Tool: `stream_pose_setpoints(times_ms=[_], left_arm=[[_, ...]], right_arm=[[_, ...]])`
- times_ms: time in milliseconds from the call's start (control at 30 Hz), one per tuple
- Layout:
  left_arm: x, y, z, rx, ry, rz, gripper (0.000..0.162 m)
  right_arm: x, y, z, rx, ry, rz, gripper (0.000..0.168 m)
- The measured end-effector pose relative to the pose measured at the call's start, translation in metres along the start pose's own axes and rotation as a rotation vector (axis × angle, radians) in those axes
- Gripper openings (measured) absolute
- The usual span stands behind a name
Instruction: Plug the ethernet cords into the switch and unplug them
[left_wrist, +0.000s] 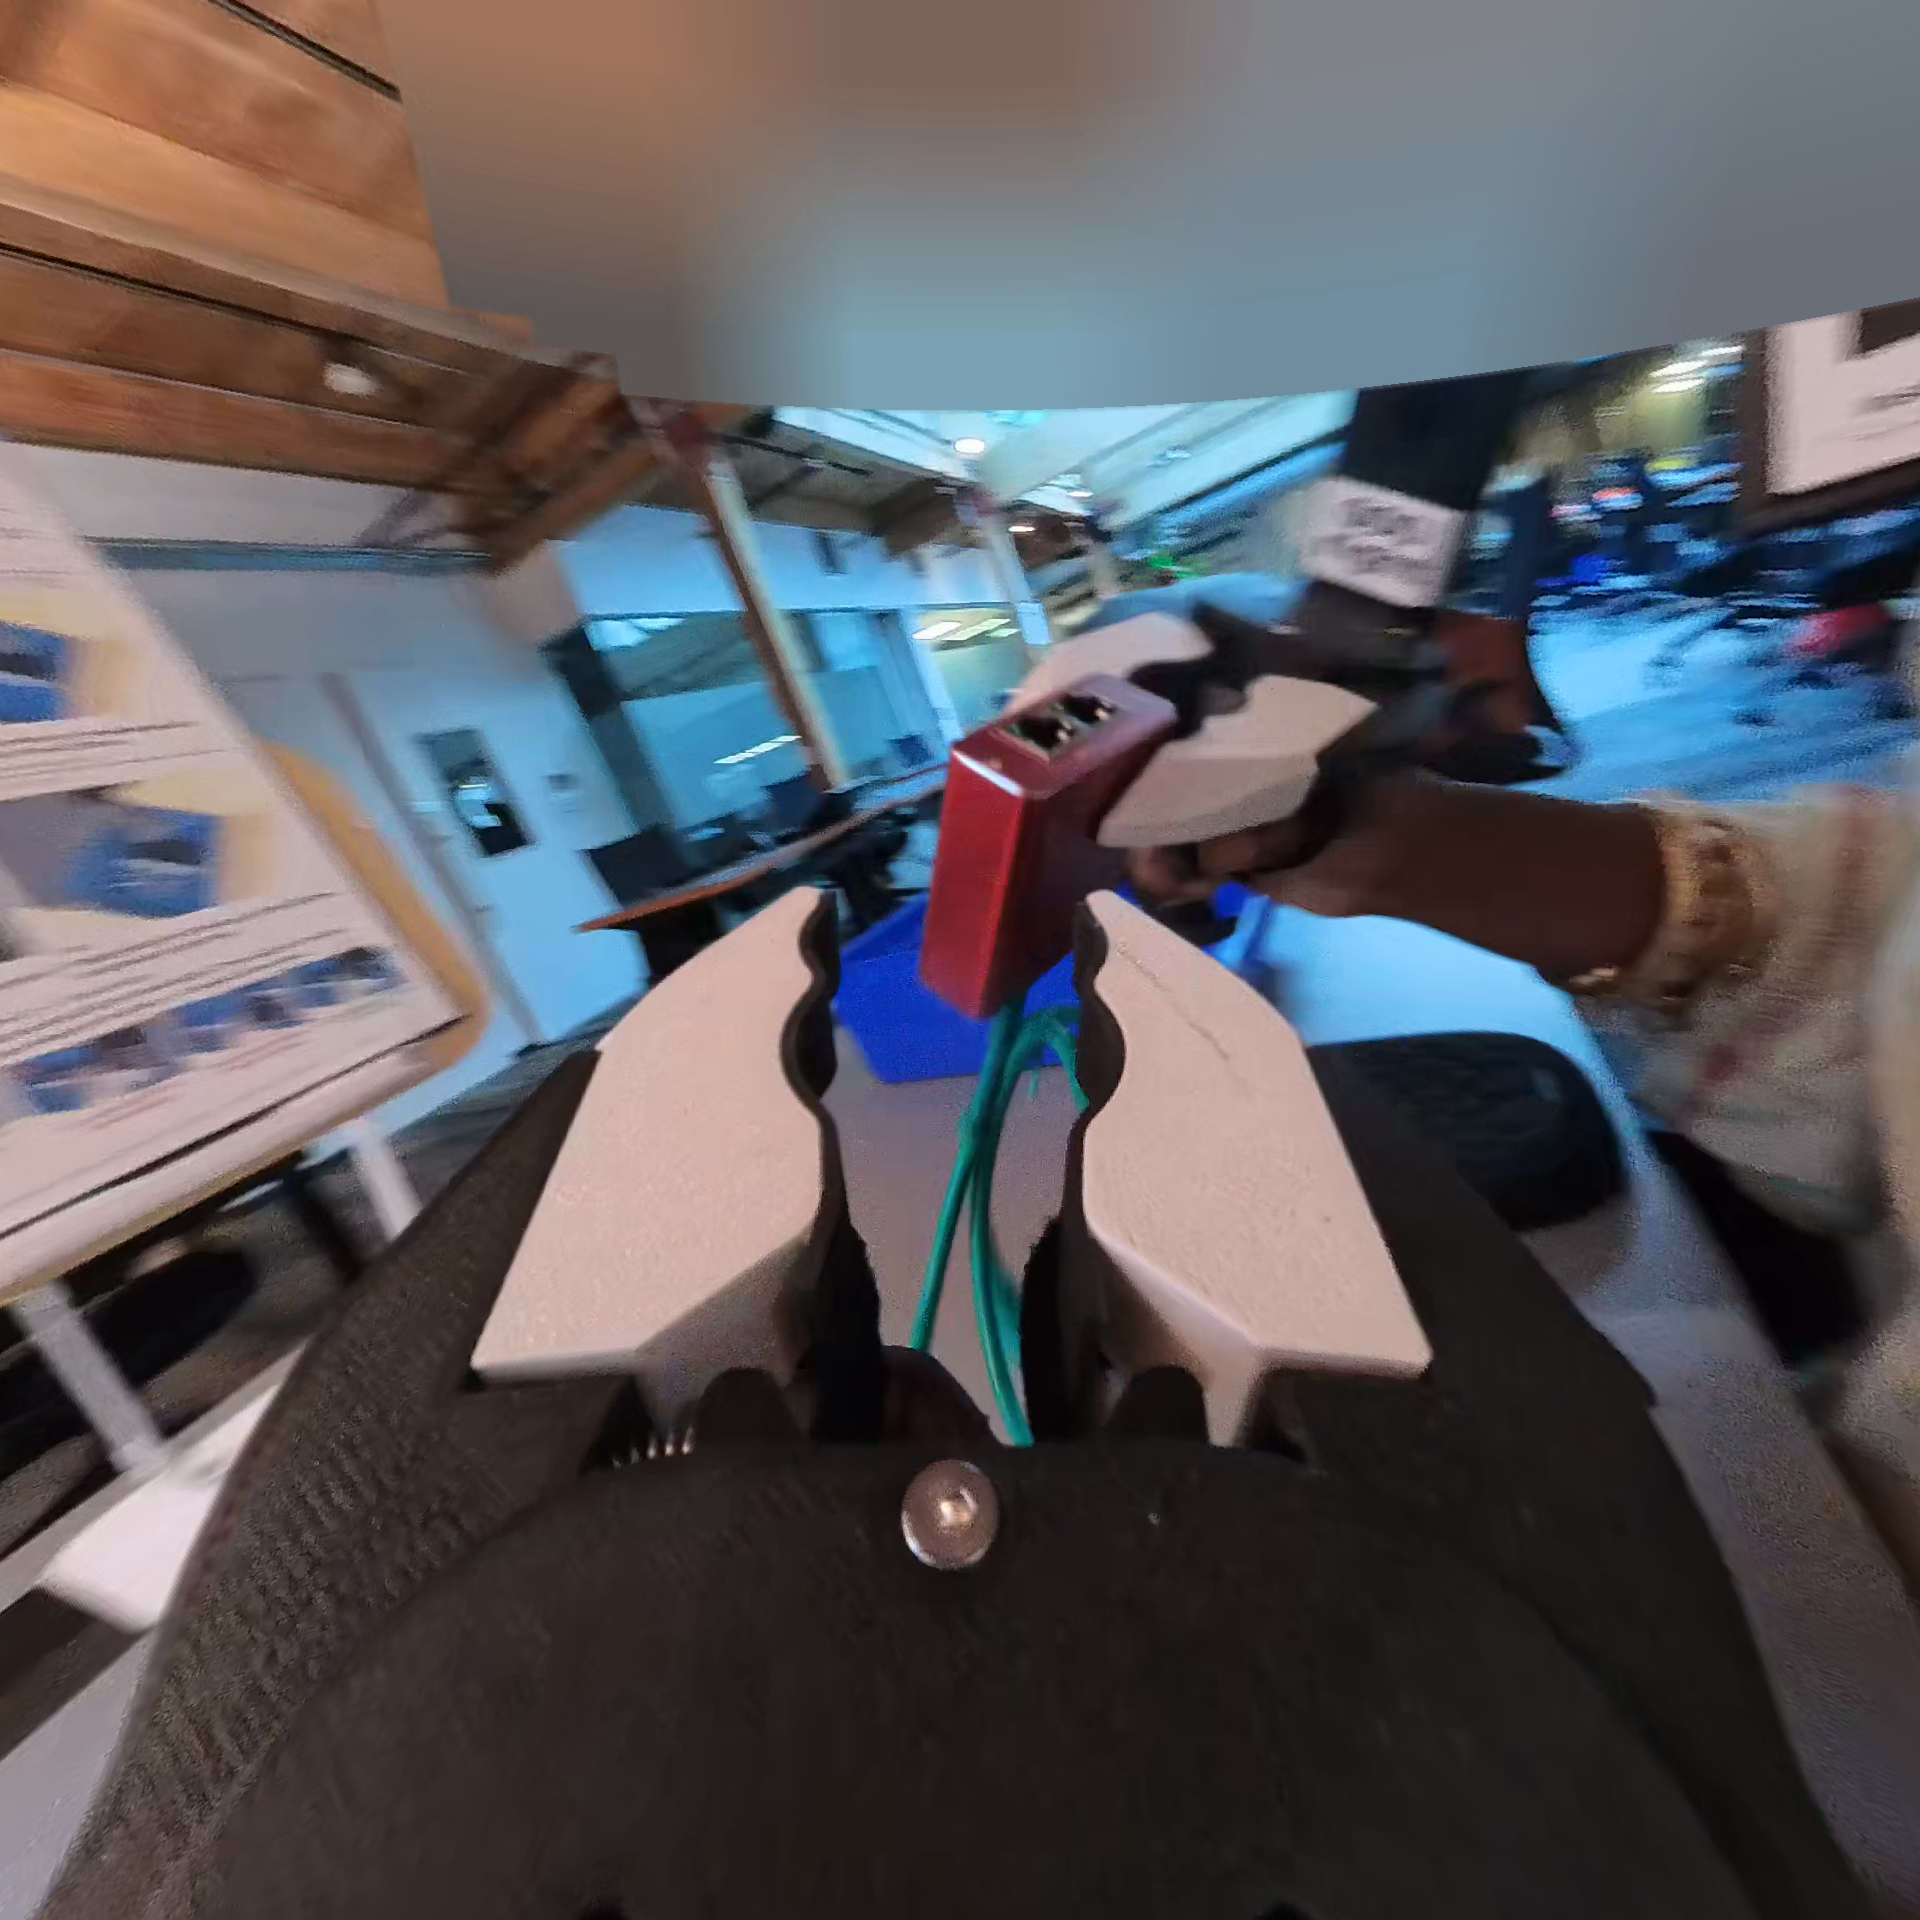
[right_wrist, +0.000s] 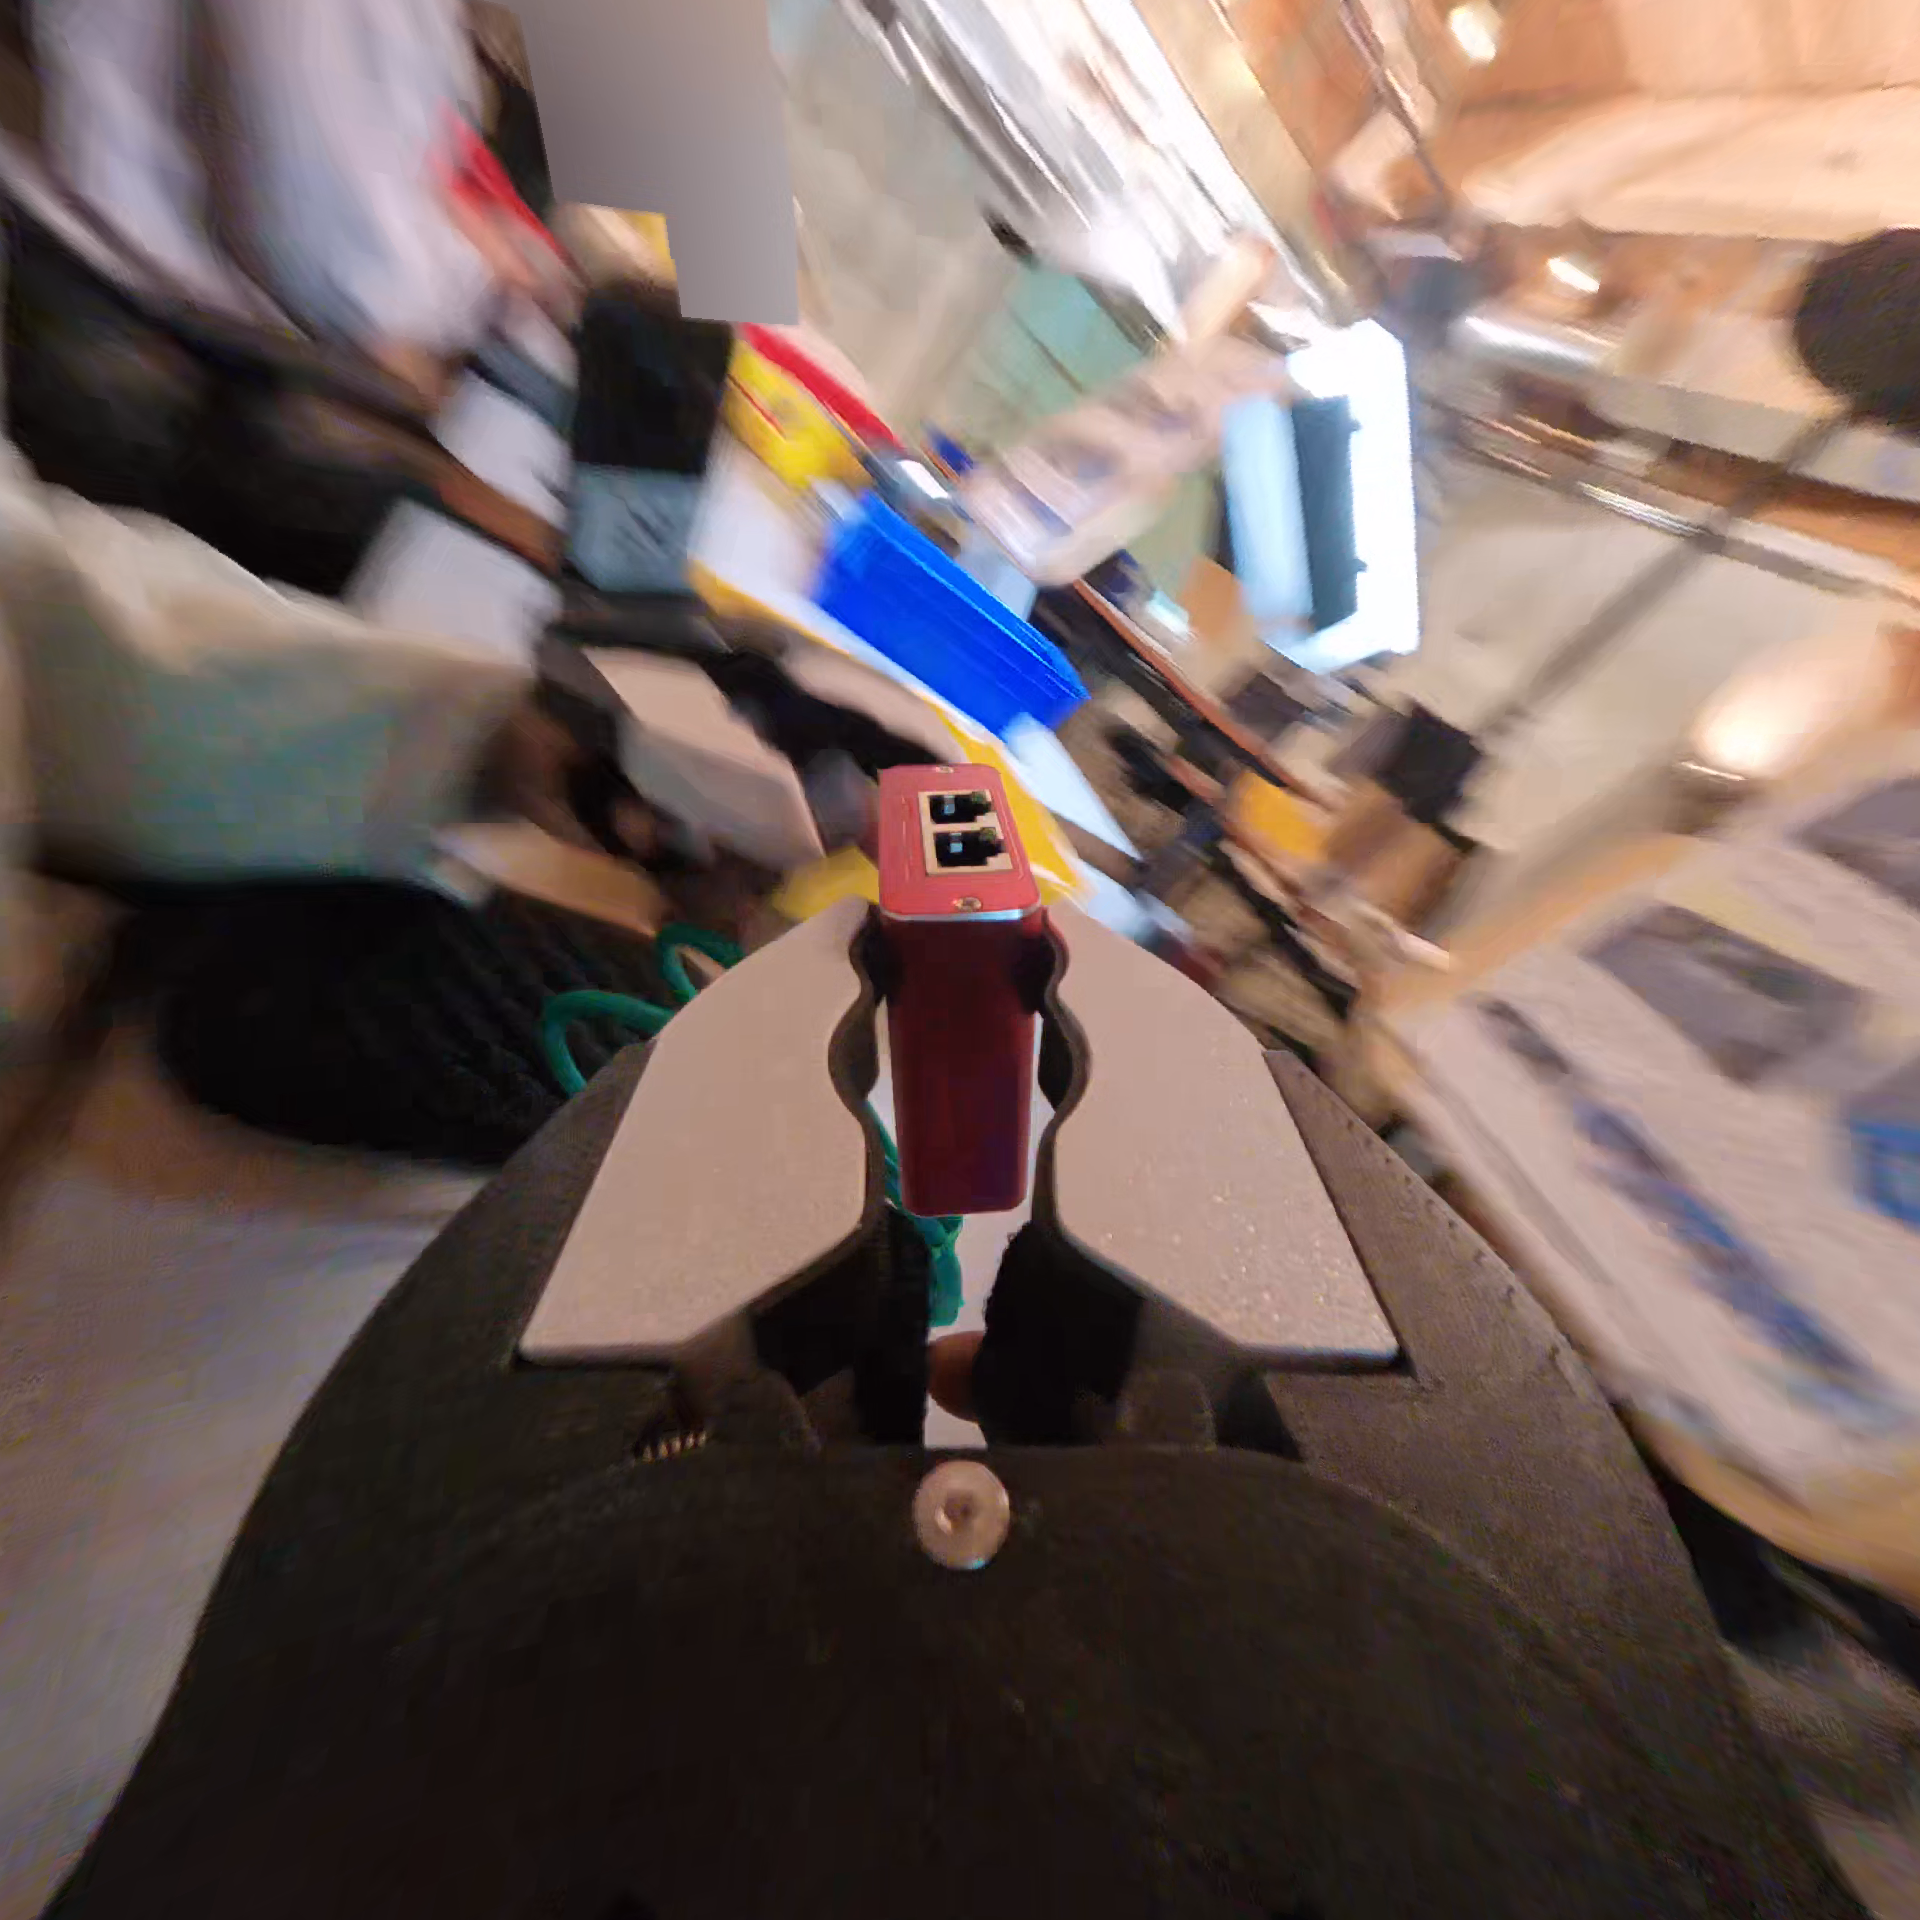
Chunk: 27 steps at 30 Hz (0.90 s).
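Two ports, both empty, stare out of the end face of the switch (right_wrist: 958, 997), so by my reckoning nothing is plugged in right now; whether this is before the plugging or after the unplugging, I cannot tell from here. The switch is a small dark red box with a pale frame around its stacked sockets, and I have it up in the air, clear of the surface (left_wrist: 914, 1195), clamped by its long sides in my right gripper (right_wrist: 958, 935), jaws closed firmly on it, port end pointing away from me. In the left wrist view it hangs tilted, ports up, just ahead of my left gripper (left_wrist: 956, 935), whose jaws are spread apart and hold nothing. The green ethernet cords (left_wrist: 982, 1174) run in a loose bundle below the switch and between my left fingers, not pinched by them; their plug ends are hidden, so I cannot say where the connectors lie. Further out there is a blue bin (left_wrist: 899, 1008) behind the switch and a black mat (left_wrist: 1475, 1122) on the surface to the right. Everything beyond is smeared with motion blur.
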<state>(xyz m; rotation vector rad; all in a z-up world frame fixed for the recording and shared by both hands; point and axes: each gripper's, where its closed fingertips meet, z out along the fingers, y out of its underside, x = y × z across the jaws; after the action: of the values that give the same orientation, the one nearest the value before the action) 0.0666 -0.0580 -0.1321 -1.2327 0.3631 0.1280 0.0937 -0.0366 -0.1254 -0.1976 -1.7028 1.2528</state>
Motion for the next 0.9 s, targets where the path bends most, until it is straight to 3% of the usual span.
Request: stream_pose_setpoints(times_ms=[100,167,233,433,900], left_arm=[[-0.032,-0.01,-0.022,0.0,-0.154,0.032,0.043],[-0.039,-0.017,-0.033,0.014,-0.193,0.042,0.042],[-0.042,-0.017,-0.041,0.001,-0.212,0.052,0.043],[-0.047,-0.012,-0.052,-0.075,-0.259,0.087,0.041],[-0.073,-0.025,-0.085,-0.161,-0.397,0.168,0.039]], right_arm=[[0.047,0.035,-0.027,-0.405,0.342,-0.43,0.027],[0.059,0.061,-0.042,-0.662,0.426,-0.67,0.027],[0.053,0.092,-0.051,-0.827,0.412,-0.766,0.027],[0.001,0.157,-0.054,-1.005,0.274,-0.61,0.027],[-0.064,0.182,-0.05,-1.076,0.061,-0.293,0.04]])
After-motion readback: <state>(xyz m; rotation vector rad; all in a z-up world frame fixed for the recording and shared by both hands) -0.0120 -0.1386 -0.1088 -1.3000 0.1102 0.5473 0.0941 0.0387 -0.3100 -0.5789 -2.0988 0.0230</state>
